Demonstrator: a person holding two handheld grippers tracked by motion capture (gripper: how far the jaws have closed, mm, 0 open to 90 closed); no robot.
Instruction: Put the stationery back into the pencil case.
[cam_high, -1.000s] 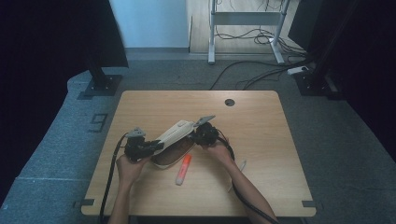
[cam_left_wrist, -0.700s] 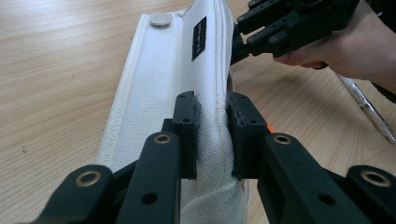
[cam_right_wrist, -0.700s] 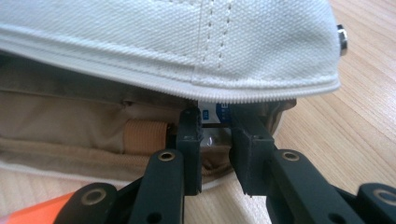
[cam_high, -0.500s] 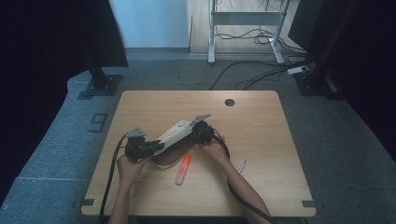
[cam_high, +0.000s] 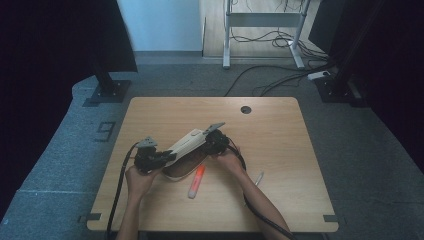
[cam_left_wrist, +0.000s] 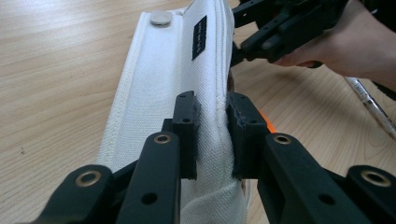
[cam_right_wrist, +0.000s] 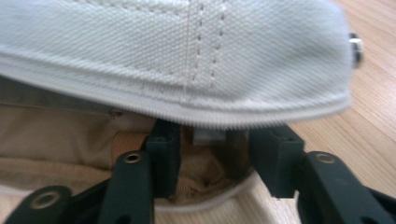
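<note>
A white canvas pencil case (cam_high: 187, 145) is held slanting above the table between both grippers. My left gripper (cam_high: 167, 156) is shut on the case's near end; in the left gripper view its pads (cam_left_wrist: 187, 130) pinch a fold of the white fabric (cam_left_wrist: 177, 70). My right gripper (cam_high: 207, 142) is at the far end. In the right gripper view its jaws stand apart under the case's flap (cam_right_wrist: 187, 56), inside the beige-lined opening, with a small grey zipper tab (cam_right_wrist: 210, 136) between them. The flap hides the jaw tips.
An orange highlighter (cam_high: 196, 181) lies on the wooden table (cam_high: 280, 130) just in front of the case. A pen (cam_high: 258, 178) lies to the right, by the right forearm. A round cable hole (cam_high: 245, 109) is at the back.
The right hand and its gripper have shifted slightly left along the case's far end. The left gripper has kept its hold and place.
</note>
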